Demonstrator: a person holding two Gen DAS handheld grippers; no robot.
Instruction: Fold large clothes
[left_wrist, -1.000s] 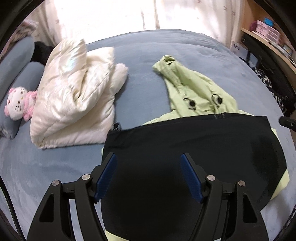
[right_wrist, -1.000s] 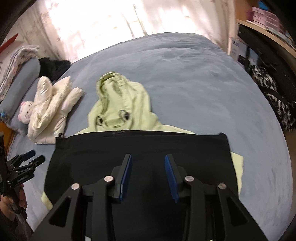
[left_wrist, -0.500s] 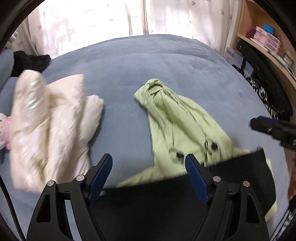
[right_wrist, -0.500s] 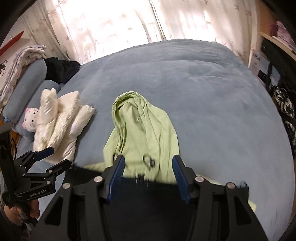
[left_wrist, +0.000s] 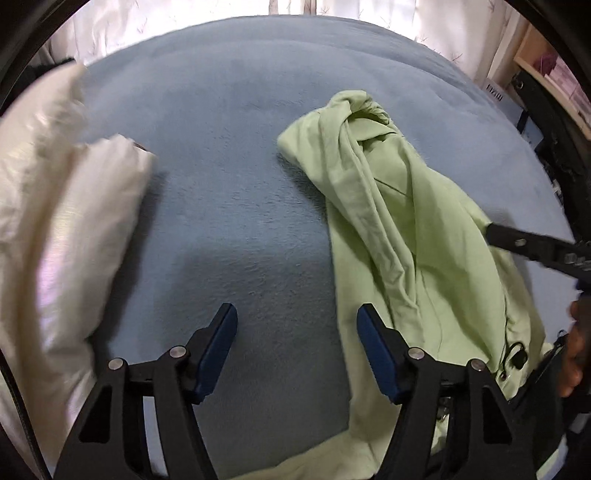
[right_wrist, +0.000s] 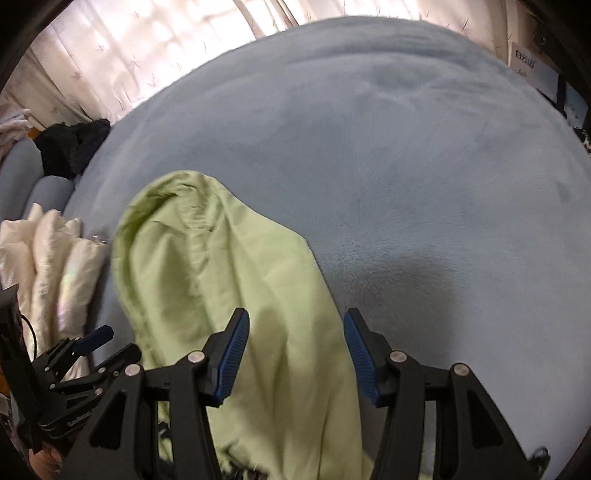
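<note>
A light green hooded jacket lies on the blue bed, and its crumpled hood (left_wrist: 369, 177) fills the right half of the left wrist view. My left gripper (left_wrist: 295, 328) hovers over bare bed cover just left of the hood. Its jaws are closing with only the cover showing between them. My right gripper (right_wrist: 295, 332) stands open above the hood's (right_wrist: 221, 266) right edge, its pads clear of the cloth. Each gripper shows in the other's view: the right gripper (left_wrist: 524, 245) at the right edge, the left gripper (right_wrist: 92, 343) at the lower left.
A cream puffy jacket (left_wrist: 59, 229) lies folded at the left, also in the right wrist view (right_wrist: 55, 258). Dark clothing (right_wrist: 74, 147) and a blue pillow (right_wrist: 22, 173) sit at the bed's far left. Curtains hang behind. Shelves (left_wrist: 546, 74) stand at the right. A person's hand (left_wrist: 576, 350) holds the right gripper.
Both grippers have moved forward and down, from over the jacket's black folded body to the green hood. The black panel has dropped out of view. The right jaws have widened.
</note>
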